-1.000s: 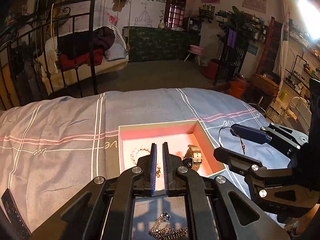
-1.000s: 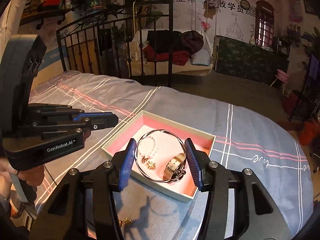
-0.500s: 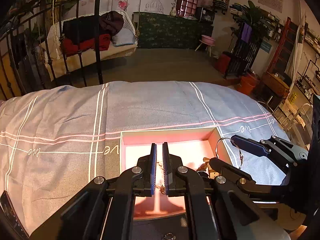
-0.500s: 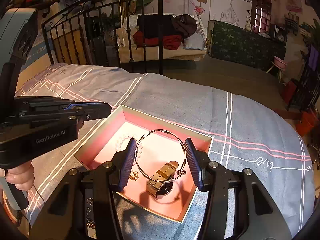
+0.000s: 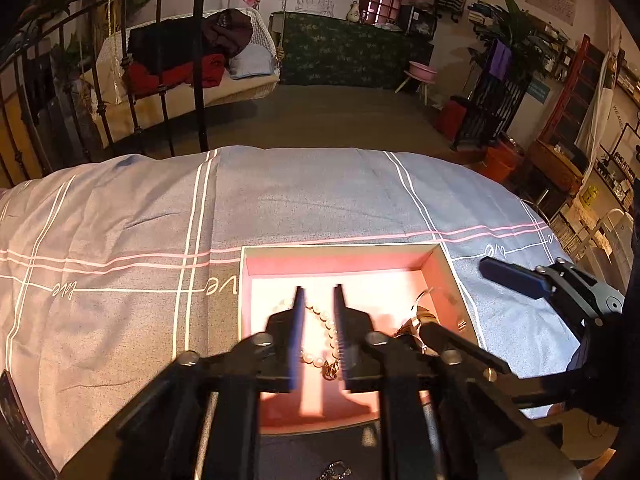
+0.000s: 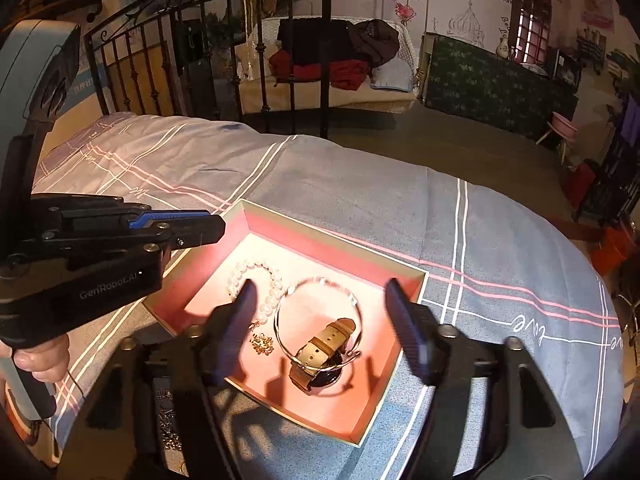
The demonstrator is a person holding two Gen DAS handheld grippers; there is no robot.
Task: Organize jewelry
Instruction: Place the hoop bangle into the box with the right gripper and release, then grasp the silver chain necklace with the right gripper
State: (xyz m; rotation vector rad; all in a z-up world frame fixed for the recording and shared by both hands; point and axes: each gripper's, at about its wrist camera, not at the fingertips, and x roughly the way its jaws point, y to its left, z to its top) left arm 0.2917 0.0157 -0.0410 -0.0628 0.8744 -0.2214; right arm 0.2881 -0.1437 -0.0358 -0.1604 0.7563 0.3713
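Note:
A pink-lined jewelry box (image 6: 404,276) lies open on the grey striped bedspread. In it are a pearl bracelet (image 6: 256,276), a small gold piece (image 6: 262,345), a tan-strap watch (image 6: 324,346) and a silver bangle (image 6: 318,322) resting over the watch. My right gripper (image 6: 324,320) is open wide above the box, the bangle loose between its fingers. My left gripper (image 5: 319,316) hovers over the box's left part, its fingers slightly apart and empty, the pearl bracelet (image 5: 320,336) seen between them. The box rim also shows in the left wrist view (image 5: 340,247).
A chain (image 5: 334,472) lies on the bedspread near the box's front edge, and another chain (image 6: 168,428) shows under my right gripper. A black iron bed rail (image 6: 256,52) stands at the far edge. The bedspread (image 5: 120,280) stretches left of the box.
My right gripper has opened and the silver bangle has dropped from it into the box onto the watch. My left gripper's fingers have parted a little and moved further over the box.

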